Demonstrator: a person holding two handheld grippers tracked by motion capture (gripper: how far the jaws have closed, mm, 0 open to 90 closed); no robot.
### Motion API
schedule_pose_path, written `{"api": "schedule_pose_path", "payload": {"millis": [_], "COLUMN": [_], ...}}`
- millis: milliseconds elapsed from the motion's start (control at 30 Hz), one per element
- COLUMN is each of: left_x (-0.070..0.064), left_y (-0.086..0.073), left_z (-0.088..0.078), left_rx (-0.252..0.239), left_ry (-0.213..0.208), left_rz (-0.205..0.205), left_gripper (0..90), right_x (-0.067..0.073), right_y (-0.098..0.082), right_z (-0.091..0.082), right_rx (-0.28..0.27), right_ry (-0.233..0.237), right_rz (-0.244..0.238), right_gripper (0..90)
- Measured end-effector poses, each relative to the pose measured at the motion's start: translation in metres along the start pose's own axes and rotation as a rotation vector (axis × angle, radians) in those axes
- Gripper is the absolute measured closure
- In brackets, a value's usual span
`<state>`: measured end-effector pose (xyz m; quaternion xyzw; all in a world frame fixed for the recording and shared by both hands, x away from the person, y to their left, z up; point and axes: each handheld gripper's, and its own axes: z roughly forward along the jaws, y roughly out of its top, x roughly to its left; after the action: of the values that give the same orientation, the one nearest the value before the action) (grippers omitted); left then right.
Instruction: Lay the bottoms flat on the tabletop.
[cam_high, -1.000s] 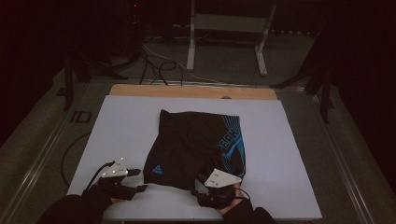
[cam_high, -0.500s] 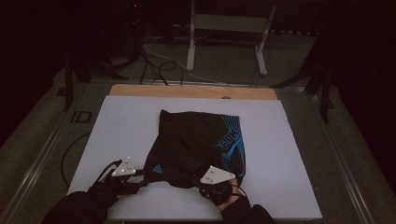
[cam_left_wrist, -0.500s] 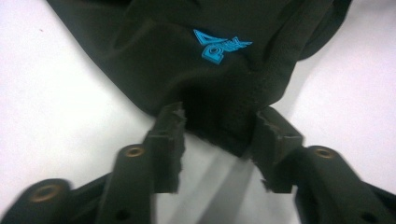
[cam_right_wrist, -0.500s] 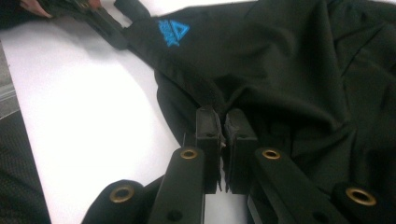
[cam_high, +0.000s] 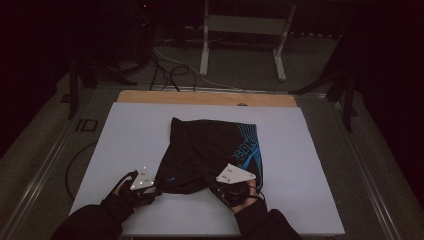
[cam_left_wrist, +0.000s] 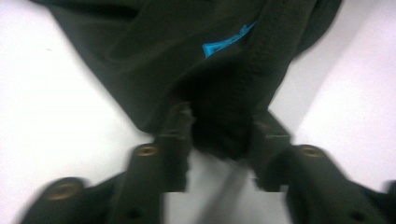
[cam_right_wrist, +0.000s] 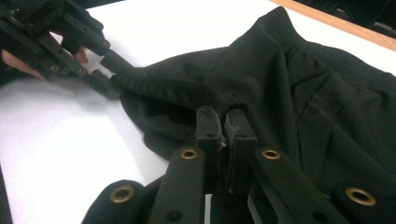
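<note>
1. The black shorts (cam_high: 207, 152) are being kept flat on the white counter (cam_high: 310, 165), their long axis running away from the person, blue print at the far right.
2. Their near hem is being pinched by the right hand-held gripper (cam_right_wrist: 225, 122), jaws nearly together.
3. At the hem's left corner, the left hand-held gripper (cam_left_wrist: 219, 135) has just been closing; cloth is apparently being pressed, though blur is hindering certainty.

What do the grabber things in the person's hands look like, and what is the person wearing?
Each gripper, left and right, is black with two flat black jaws. Brass-coloured rivets ring holes in the jaw arms. A pale grey three-cornered plate with small dots sits on top of each. The person wears dark long sleeves.
</note>
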<state>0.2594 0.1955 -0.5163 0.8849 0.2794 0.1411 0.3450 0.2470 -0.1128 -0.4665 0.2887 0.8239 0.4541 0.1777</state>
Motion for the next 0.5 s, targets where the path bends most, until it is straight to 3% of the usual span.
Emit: {"api": "schedule_pose_path", "payload": {"millis": [100, 133, 200, 233, 300, 400, 500], "left_x": [0.007, 0.009, 0.011, 0.015, 0.017, 0.021, 0.022], "left_y": [0.001, 0.002, 0.004, 0.008, 0.012, 0.017, 0.016], "left_z": [-0.009, -0.014, -0.020, -0.034, -0.047, -0.063, -0.068], "left_rx": [-0.018, -0.022, -0.036, -0.071, -0.087, -0.079, -0.044], "left_ry": [-0.017, -0.020, -0.027, -0.036, -0.042, -0.072, -0.103], "left_rz": [-0.027, -0.030, -0.031, -0.034, -0.018, 0.006, 0.033], "left_gripper": [83.3, 84.3, 84.4, 85.1, 85.2, 85.2, 85.0], "right_x": [0.001, 0.000, 0.000, -0.001, 0.000, 0.004, 0.013], "right_y": [0.001, 0.001, 0.002, 0.003, 0.004, 0.005, 0.003], "right_z": [-0.002, -0.002, -0.004, -0.005, -0.008, -0.013, -0.017], "right_rx": [0.001, 0.003, -0.003, -0.008, -0.018, -0.021, -0.020], "right_ry": [0.000, -0.004, -0.002, -0.002, 0.015, 0.044, 0.066], "right_rz": [0.009, -0.011, -0.008, -0.005, -0.001, -0.003, -0.012], "right_gripper": [86.4, 86.4, 86.4, 86.4, 86.3, 86.3, 86.2]}}
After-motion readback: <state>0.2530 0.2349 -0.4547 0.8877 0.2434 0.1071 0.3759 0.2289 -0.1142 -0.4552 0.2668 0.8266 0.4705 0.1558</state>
